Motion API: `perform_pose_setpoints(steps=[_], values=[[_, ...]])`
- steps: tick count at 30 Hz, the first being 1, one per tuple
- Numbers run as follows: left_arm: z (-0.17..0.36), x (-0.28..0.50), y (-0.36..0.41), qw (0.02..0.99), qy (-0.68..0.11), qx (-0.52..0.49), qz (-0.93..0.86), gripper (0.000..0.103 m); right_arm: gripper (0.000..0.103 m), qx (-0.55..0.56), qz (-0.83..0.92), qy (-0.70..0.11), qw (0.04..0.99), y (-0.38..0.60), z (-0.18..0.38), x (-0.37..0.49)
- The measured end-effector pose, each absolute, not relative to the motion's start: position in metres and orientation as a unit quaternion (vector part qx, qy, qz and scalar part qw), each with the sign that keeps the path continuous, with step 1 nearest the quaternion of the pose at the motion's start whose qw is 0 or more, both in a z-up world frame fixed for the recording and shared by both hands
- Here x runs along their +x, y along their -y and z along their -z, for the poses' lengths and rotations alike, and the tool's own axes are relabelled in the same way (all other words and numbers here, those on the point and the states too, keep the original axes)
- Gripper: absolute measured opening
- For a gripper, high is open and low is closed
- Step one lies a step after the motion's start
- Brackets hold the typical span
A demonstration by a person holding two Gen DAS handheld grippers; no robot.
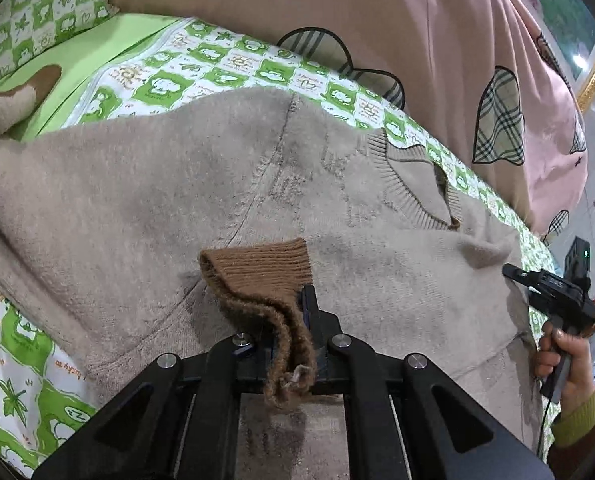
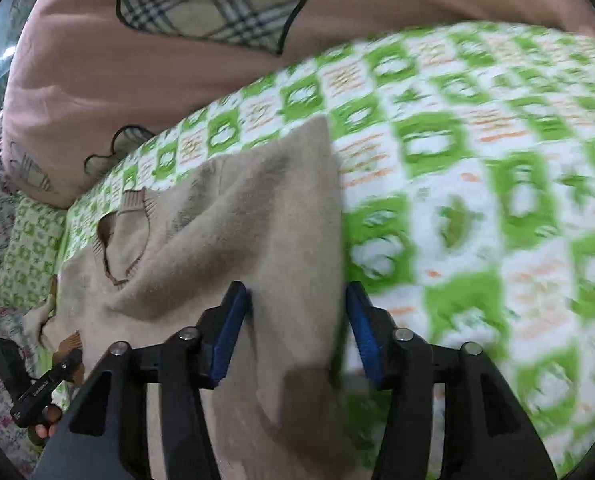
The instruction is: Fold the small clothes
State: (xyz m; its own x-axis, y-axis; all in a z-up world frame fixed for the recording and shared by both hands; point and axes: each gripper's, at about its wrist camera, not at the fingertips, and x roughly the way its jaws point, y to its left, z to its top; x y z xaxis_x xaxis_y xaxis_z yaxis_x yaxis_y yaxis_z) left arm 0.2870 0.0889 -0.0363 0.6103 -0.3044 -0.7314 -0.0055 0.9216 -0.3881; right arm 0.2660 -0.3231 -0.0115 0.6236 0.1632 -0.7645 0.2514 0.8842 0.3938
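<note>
Your bed [image 1: 145,68], in its green checked sheet, carries the beige sweater [image 1: 177,184] spread flat. Your left hand-held gripper [image 1: 293,328] pinches the brown cuff [image 1: 257,272] over the chest; lay it squarely. Your right hand-held gripper [image 2: 297,332] stands spread astride the other sleeve [image 2: 281,208]; centre it before you squeeze.

Fuzzy matt knit sweater [image 1: 217,176] w/ ribbed brown cuff [image 1: 257,268] – smooth printed cotton sheet [image 2: 477,200], soft pink quilt [image 1: 377,12].
</note>
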Motion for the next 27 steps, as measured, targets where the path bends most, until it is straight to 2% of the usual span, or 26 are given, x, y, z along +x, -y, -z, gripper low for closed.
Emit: perform_pose_setpoints(steps=[1,4,6,8,10,12,14,17,20,24,26,27], values=[[0.034,0.286,-0.088,0.880,-0.431,-0.178,0.092,0.007,0.009,0.223,0.030,-0.432,0.873,0.324,0.007,0.268],[0.025,0.286,-0.073,0.886,-0.416,-0.169,0.114,0.008,0.008,0.205,0.050,-0.404,0.890,0.337,-0.011,0.258],[0.027,0.290,-0.063,0.890,-0.417,-0.149,0.107,0.008,0.008,0.197,0.061,-0.415,0.886,0.342,-0.006,0.260],[0.037,0.294,-0.061,0.887,-0.431,-0.138,0.090,0.008,0.009,0.201,0.058,-0.439,0.874,0.345,0.007,0.265],[0.038,0.289,-0.066,0.886,-0.430,-0.147,0.092,0.009,0.020,0.202,0.087,-0.426,0.877,0.348,0.002,0.257],[0.035,0.282,-0.068,0.890,-0.423,-0.141,0.093,0.010,0.025,0.175,0.130,-0.397,0.892,0.340,-0.015,0.244],[0.035,0.280,-0.069,0.890,-0.424,-0.137,0.092,0.010,0.026,0.177,0.084,-0.370,0.908,0.321,-0.030,0.234],[0.038,0.277,-0.071,0.888,-0.429,-0.141,0.088,0.010,0.026,0.182,-0.031,-0.417,0.890,0.284,-0.023,0.248],[0.042,0.272,-0.071,0.885,-0.437,-0.139,0.080,0.010,0.026,0.141,-0.001,-0.432,0.891,0.273,-0.013,0.276],[0.035,0.257,-0.079,0.886,-0.438,-0.129,0.077,0.016,0.026,0.230,0.064,-0.398,0.886,0.310,-0.015,0.288],[0.027,0.244,-0.091,0.889,-0.432,-0.133,0.076,0.017,0.030,0.242,0.055,-0.389,0.887,0.309,-0.024,0.276],[0.022,0.238,-0.099,0.892,-0.426,-0.136,0.073,0.022,0.038,0.231,0.045,-0.385,0.892,0.303,-0.029,0.266]])
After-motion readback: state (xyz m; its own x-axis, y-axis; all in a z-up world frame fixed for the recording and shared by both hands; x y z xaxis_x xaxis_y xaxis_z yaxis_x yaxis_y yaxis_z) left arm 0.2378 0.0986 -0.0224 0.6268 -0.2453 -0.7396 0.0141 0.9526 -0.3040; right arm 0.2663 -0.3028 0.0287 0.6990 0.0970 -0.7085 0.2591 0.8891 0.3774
